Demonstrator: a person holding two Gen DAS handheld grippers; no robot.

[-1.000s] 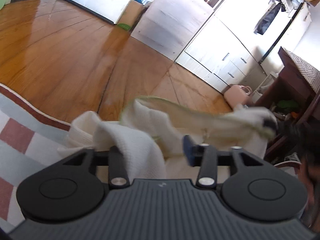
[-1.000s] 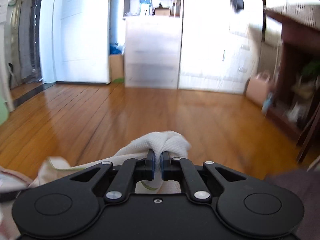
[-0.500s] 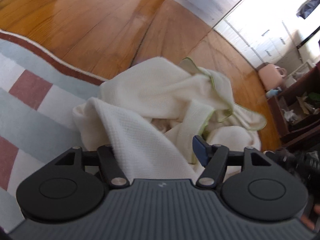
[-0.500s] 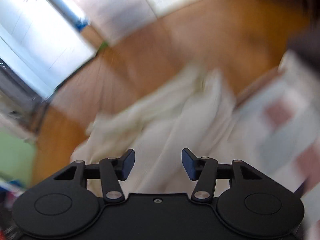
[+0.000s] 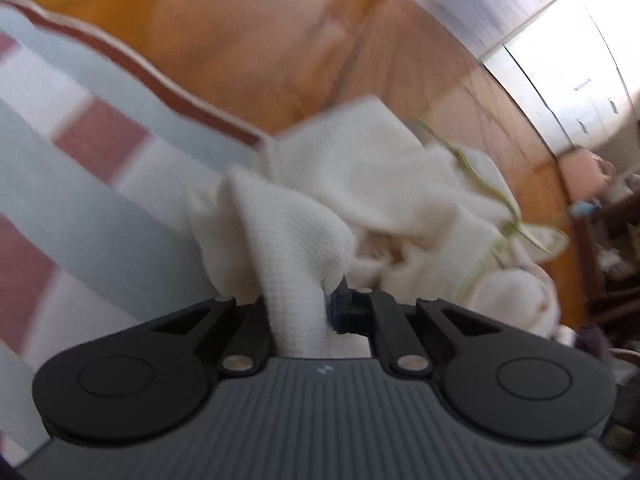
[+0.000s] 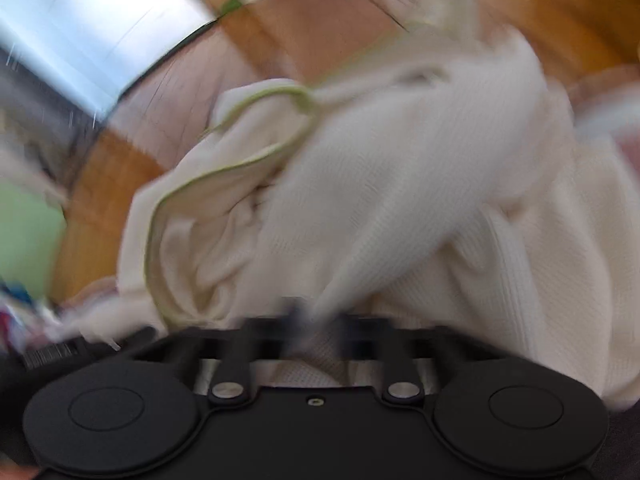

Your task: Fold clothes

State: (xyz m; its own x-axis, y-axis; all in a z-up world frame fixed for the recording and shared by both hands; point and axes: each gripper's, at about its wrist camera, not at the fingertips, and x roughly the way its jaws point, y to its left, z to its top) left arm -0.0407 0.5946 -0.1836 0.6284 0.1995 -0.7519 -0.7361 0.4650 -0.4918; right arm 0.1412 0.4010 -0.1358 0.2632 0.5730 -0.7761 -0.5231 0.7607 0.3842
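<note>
Nearest, left gripper pinched narrow on a rope of the cream waffle-knit garment, cloth rising straight out from between the jaws. Beyond that pinch, bulk of the garment heaped ahead and to the right, green-piped edge trailing off far right, half on the striped rug, half over the wooden floor. Right gripper blurred; a taut ridge of cloth meeting its fingers, yet closed or not cannot be told. From there, heap spread ahead and to both sides, piped opening to the left. Long axis of the heap probably running between the two grippers, so spreading likely means pulling the grips apart.
</note>
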